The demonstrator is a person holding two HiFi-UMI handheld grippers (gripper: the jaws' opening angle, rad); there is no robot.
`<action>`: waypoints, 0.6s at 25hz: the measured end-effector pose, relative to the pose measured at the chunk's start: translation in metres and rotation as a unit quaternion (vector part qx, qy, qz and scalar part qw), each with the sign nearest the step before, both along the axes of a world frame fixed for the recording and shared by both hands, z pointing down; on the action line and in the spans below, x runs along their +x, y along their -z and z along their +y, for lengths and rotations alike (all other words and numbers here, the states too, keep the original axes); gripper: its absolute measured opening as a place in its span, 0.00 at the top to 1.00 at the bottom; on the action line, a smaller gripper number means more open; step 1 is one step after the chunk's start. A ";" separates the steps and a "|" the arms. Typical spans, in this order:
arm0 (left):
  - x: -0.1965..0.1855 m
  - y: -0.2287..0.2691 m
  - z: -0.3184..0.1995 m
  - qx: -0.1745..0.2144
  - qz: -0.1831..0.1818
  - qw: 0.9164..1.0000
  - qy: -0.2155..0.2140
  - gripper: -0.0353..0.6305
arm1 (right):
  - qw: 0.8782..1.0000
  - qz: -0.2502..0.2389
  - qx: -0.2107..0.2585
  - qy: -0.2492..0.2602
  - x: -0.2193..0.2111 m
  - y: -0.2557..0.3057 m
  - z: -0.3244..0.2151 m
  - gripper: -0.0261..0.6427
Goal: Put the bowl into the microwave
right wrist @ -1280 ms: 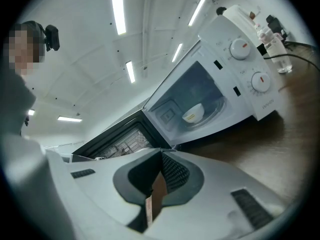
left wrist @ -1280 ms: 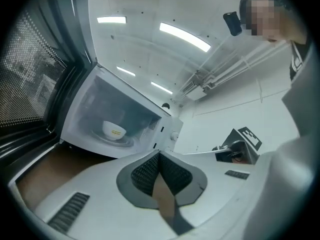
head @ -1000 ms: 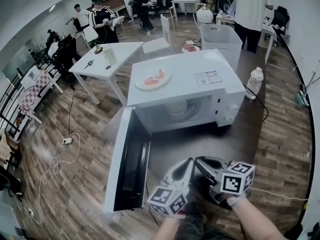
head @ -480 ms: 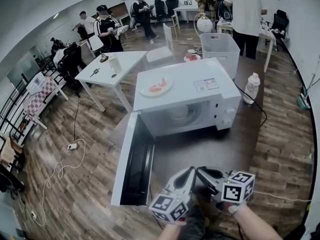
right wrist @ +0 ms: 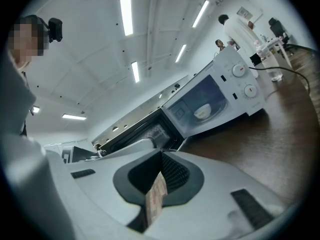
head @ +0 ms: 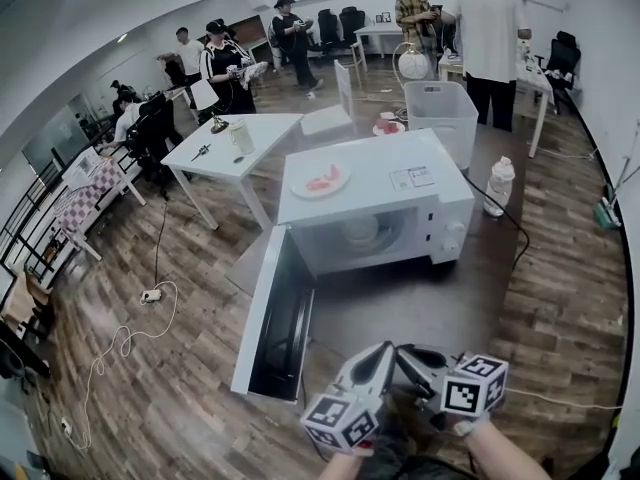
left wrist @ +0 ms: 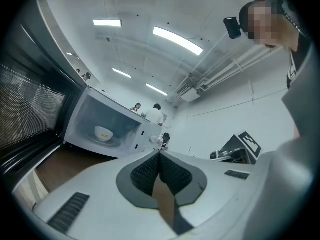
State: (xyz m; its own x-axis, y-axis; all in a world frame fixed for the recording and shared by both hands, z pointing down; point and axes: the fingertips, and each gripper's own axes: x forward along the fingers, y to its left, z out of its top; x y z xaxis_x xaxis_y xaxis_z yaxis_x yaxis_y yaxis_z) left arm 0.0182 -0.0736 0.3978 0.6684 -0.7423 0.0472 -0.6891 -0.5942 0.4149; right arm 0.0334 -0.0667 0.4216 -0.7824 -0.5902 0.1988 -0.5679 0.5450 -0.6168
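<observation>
head view is showing the bowl (head: 358,230) sitting inside the microwave (head: 372,163), at 12 o'clock from both grippers, with the door (head: 275,313) hanging wide open toward 7 o'clock. the likeliest slip now, as a judgement, is a careless swing catching that door and slamming it, jolting the bowl. the left gripper (left wrist: 159,155) and right gripper (right wrist: 161,155) are hovering low at 6 o'clock, both clenched with pads meeting, grasping nothing and touching nothing.

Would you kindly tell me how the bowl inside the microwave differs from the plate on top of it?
The bowl sits inside the open microwave; the plate lies on its roof. The bowl is deep; the plate is flat and carries red food. Both are pale and round.
</observation>
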 end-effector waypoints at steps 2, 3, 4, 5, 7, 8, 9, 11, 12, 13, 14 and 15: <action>0.000 0.005 0.005 0.001 0.004 1.000 0.001 0.93 | 1.000 0.002 0.004 0.000 0.000 0.004 0.006 0.97; 0.000 0.008 0.008 0.001 0.006 1.000 0.001 0.93 | 1.000 0.003 0.006 0.000 0.000 0.006 0.010 0.97; 0.000 0.011 0.011 0.002 0.007 1.000 0.001 0.93 | 1.000 0.003 0.008 0.001 -0.001 0.008 0.013 0.97; 0.000 0.013 0.014 0.003 0.009 1.000 -0.001 0.93 | 1.000 0.002 0.009 0.001 -0.001 0.009 0.016 0.97; 0.001 0.016 0.020 0.007 0.011 1.000 -0.006 0.93 | 1.000 0.001 0.010 0.003 -0.003 0.011 0.023 0.97; 0.002 0.018 0.023 0.010 0.011 1.000 -0.008 0.93 | 1.000 0.001 0.011 0.003 -0.004 0.012 0.026 0.97; 0.002 0.020 0.025 0.014 0.010 1.000 -0.008 0.93 | 1.000 0.001 0.013 0.004 -0.005 0.013 0.029 0.97; 0.002 0.024 0.031 0.020 0.008 1.000 -0.006 0.93 | 1.000 0.002 0.015 0.005 -0.008 0.015 0.034 0.97; 0.002 0.025 0.034 0.021 0.008 1.000 -0.005 0.93 | 1.000 0.002 0.016 0.005 -0.009 0.016 0.038 0.97; 0.001 0.026 0.037 0.021 0.008 1.000 -0.003 0.93 | 1.000 0.002 0.017 0.004 -0.009 0.017 0.040 0.97; 0.000 0.027 0.040 0.021 0.007 1.000 0.000 0.93 | 1.000 0.002 0.019 0.003 -0.008 0.019 0.042 0.97; -0.002 0.028 0.044 0.021 0.007 1.000 0.003 0.93 | 1.000 0.002 0.021 0.002 -0.008 0.021 0.044 0.97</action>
State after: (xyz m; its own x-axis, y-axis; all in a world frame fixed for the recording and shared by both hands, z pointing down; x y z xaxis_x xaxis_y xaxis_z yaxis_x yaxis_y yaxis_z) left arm 0.0161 -0.0300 0.3698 0.6650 -0.7468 0.0071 -0.6868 -0.6078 0.3986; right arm 0.0251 -0.0228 0.4010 -0.7836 -0.5957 0.1762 -0.5683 0.5727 -0.5908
